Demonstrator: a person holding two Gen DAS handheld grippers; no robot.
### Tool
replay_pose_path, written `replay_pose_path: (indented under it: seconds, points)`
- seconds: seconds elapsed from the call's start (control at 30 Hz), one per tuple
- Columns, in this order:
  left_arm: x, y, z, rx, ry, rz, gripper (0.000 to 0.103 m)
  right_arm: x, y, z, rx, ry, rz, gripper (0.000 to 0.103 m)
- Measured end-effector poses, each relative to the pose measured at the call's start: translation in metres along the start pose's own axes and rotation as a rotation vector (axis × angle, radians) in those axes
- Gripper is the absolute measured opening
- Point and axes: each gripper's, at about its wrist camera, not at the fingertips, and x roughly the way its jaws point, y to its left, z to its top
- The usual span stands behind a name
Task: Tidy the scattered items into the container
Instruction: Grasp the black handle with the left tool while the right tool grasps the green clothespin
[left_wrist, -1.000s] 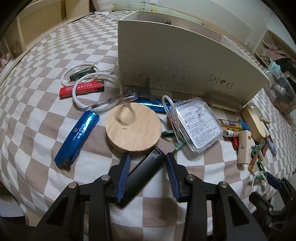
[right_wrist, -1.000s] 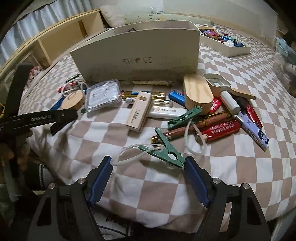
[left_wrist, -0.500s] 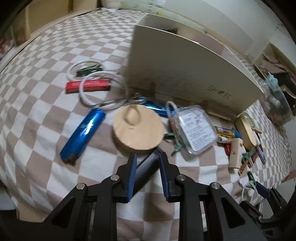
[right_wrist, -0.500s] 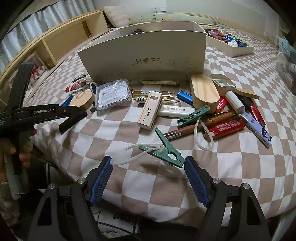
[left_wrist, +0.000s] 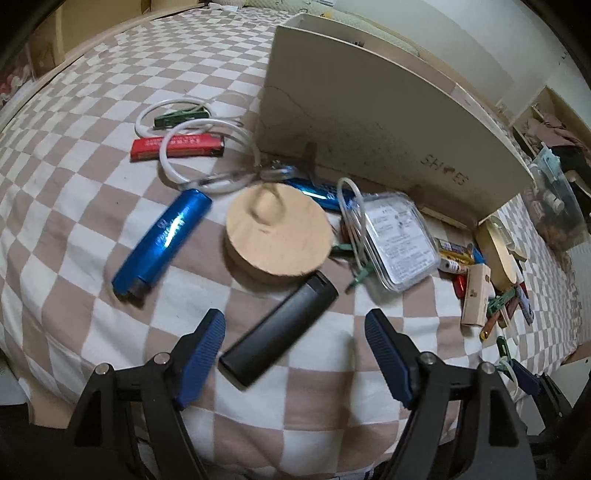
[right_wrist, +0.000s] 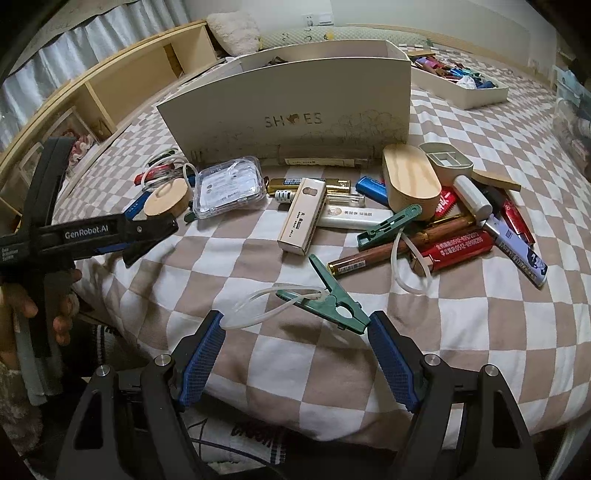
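Note:
My left gripper is open. A black lighter lies slanted between its fingers on the checkered cloth, touching neither pad. Beyond it are a round wooden lid, a blue lighter, a red lighter and a clear plastic case. The cream "SHOES" box stands behind them. My right gripper is open and empty, just short of a green clip with a white loop. The left gripper also shows in the right wrist view.
Many small items lie in front of the box: a beige harmonica box, an oval wooden case, red lighters, a second green clip. A tray of items sits far right. The bed edge is close below both grippers.
My left gripper closed on the black lighter half a second ago, then opened wide; the lighter now lies loose between the fingers. The right gripper has hardly moved.

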Motion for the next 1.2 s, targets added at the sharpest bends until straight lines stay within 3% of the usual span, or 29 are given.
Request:
replay_pose_path:
  seconds: [0.07,0.2,0.33,0.4,0.53,0.67,0.9,1.07,1.2]
  points:
    - [0.000,-0.007,-0.005,0.031,0.012,-0.009,0.060,0.000,-0.001,-0.001,0.005,0.001,0.007,0.080]
    - [-0.001,-0.015,-0.013,0.052,0.060,-0.150,0.059,0.001,-0.004,0.000,0.019,0.002,0.020,0.080]
    - [0.002,-0.024,-0.017,0.053,0.118,-0.357,0.059,0.001,-0.006,0.000,0.027,0.000,0.028,0.080]
    - [0.001,-0.027,-0.016,0.060,0.118,-0.395,0.059,0.000,-0.007,-0.001,0.031,-0.002,0.027,0.080]
    - [-0.007,-0.019,-0.007,0.076,0.049,-0.322,0.062,-0.002,-0.010,-0.001,0.041,-0.009,0.028,0.080]
    - [-0.001,-0.012,0.003,0.132,0.091,-0.324,0.079,-0.002,-0.010,-0.001,0.041,-0.012,0.034,0.080]
    - [0.009,-0.029,0.007,0.298,0.041,-0.169,0.079,-0.003,-0.010,-0.002,0.038,-0.012,0.043,0.080]
    - [0.012,-0.049,-0.001,0.461,0.021,-0.132,0.079,-0.005,-0.014,-0.003,0.054,-0.020,0.053,0.080]
    - [0.016,-0.054,-0.004,0.529,0.017,-0.112,0.079,-0.006,-0.016,-0.005,0.061,-0.023,0.064,0.080]
